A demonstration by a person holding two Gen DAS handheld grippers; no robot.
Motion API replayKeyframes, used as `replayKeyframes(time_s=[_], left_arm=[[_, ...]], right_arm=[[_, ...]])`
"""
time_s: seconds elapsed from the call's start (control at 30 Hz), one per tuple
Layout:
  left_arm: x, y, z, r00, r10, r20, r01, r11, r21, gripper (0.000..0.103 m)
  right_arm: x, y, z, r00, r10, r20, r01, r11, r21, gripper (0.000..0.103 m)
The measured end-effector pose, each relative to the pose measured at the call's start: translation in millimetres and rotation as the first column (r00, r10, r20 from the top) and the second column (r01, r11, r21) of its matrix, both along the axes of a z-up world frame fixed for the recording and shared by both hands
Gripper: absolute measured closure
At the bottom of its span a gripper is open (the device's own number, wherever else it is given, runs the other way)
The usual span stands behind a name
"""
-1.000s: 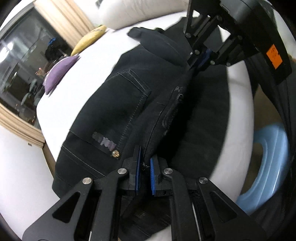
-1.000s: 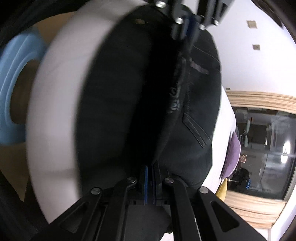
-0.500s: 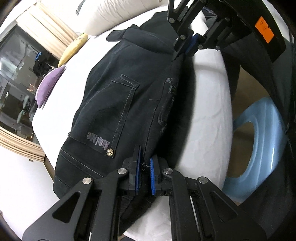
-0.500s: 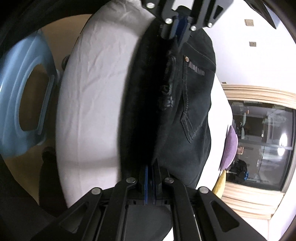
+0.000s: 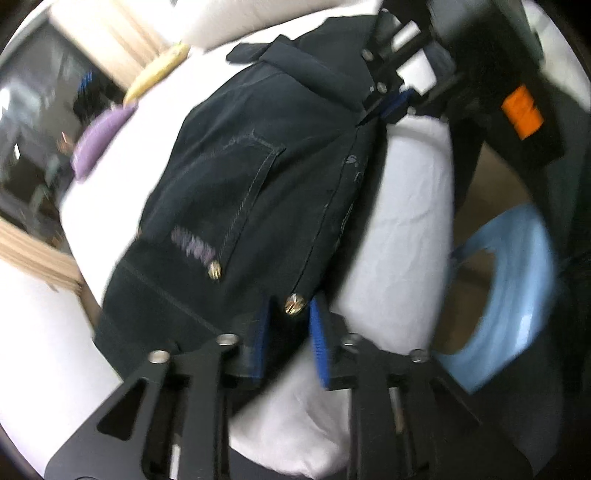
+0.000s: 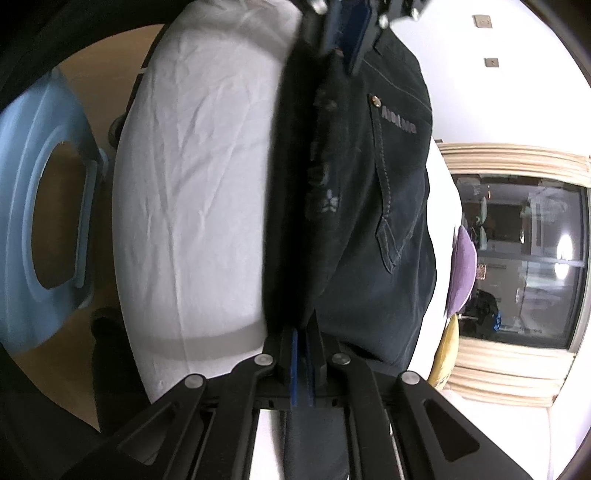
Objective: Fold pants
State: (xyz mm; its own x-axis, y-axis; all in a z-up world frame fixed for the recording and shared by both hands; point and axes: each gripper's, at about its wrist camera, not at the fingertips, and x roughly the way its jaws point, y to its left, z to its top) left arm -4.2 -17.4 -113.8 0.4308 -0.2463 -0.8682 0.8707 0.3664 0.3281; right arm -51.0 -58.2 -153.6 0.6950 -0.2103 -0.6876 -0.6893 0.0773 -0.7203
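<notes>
Dark denim pants [image 5: 258,184] lie folded lengthwise on a white bed [image 5: 410,221], back pocket and brass rivets up. My left gripper [image 5: 288,332] is open at the waistband corner, its blue pads apart on either side of a brass button. My right gripper [image 6: 303,354] is shut on the folded edge of the pants [image 6: 369,221] at the other end. In the left wrist view the right gripper [image 5: 388,105] pinches the far edge. In the right wrist view the left gripper [image 6: 351,22] sits at the top.
A light blue plastic stool [image 5: 509,302] stands on the wooden floor beside the bed, also in the right wrist view [image 6: 37,206]. A purple cushion [image 5: 99,136] and a yellow cushion [image 5: 159,74] lie at the bed's far side by a window [image 6: 524,258].
My left gripper has opened and let go of the waistband corner. The pants have been laid flat, folded onto the bed. My right gripper stays shut on the fold.
</notes>
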Motion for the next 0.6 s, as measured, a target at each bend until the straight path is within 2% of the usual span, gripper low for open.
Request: replayKeyframes(time_s=[0.03,0.07,0.1,0.17,0.23,0.3,0.37,0.43,0.47,0.5,0.53,0.57,0.6], left_arm=[[3.9,3.3,3.8,0.999,0.021,-0.027,-0.021,1.000,-0.014,0.063],[7.2,6.8,8.2,0.998,0.041,-0.043,-0.042,0.999,-0.027,0.044],[9.5,9.6,13.2,0.997,0.057,-0.046,-0.059,0.997,-0.045,0.041],[16.0,10.4,25.3,0.992,0.096,-0.083,-0.104,0.990,-0.097,0.041],[24.9,5.7,39.8,0.983,0.135,-0.121,-0.156,0.970,-0.184,0.041],[41.2,-5.4,48.9,0.973,0.184,-0.140,-0.216,0.938,-0.271,0.041],[61.8,-22.0,46.4,0.954,0.261,-0.149,-0.297,0.899,-0.323,0.041],[79.6,-35.3,34.3,0.932,0.304,-0.199,-0.356,0.873,-0.333,0.041],[90.8,-44.3,20.2,0.915,0.332,-0.231,-0.393,0.865,-0.312,0.041],[100.6,-53.3,1.7,0.895,0.367,-0.253,-0.428,0.866,-0.260,0.041],[106.7,-61.6,-17.2,0.882,0.395,-0.258,-0.448,0.871,-0.201,0.041],[105.8,-65.7,-24.4,0.890,0.394,-0.228,-0.439,0.875,-0.204,0.040],[104.7,-67.8,-25.8,0.897,0.391,-0.205,-0.431,0.876,-0.215,0.040]], right_arm=[[4.6,-0.4,0.2,1.000,-0.003,0.001,0.003,1.000,0.000,0.096],[7.4,-0.8,0.3,1.000,-0.006,0.003,0.006,1.000,-0.001,0.096],[7.5,-2.7,0.4,1.000,-0.013,0.004,0.013,1.000,0.001,0.096],[9.8,-0.4,0.5,0.999,-0.036,-0.001,0.036,0.999,0.017,0.096],[5.9,1.1,0.2,0.998,-0.057,-0.006,0.057,0.998,0.034,0.096],[6.9,2.1,-0.2,0.998,-0.068,-0.005,0.068,0.997,0.045,0.095],[6.3,3.0,-2.3,0.998,-0.070,0.005,0.070,0.996,0.046,0.095],[6.1,2.0,-2.8,0.997,-0.074,0.021,0.072,0.996,0.053,0.095],[8.3,0.0,-1.1,0.996,-0.085,0.028,0.082,0.994,0.072,0.093],[1.8,1.8,-1.3,0.995,-0.097,0.032,0.094,0.991,0.091,0.092],[3.9,-1.7,3.6,0.992,-0.121,0.036,0.116,0.985,0.128,0.086],[6.0,-6.5,9.4,0.988,-0.152,0.040,0.143,0.975,0.168,0.070],[4.0,-9.4,15.5,0.982,-0.181,0.054,0.166,0.963,0.211,0.061]])
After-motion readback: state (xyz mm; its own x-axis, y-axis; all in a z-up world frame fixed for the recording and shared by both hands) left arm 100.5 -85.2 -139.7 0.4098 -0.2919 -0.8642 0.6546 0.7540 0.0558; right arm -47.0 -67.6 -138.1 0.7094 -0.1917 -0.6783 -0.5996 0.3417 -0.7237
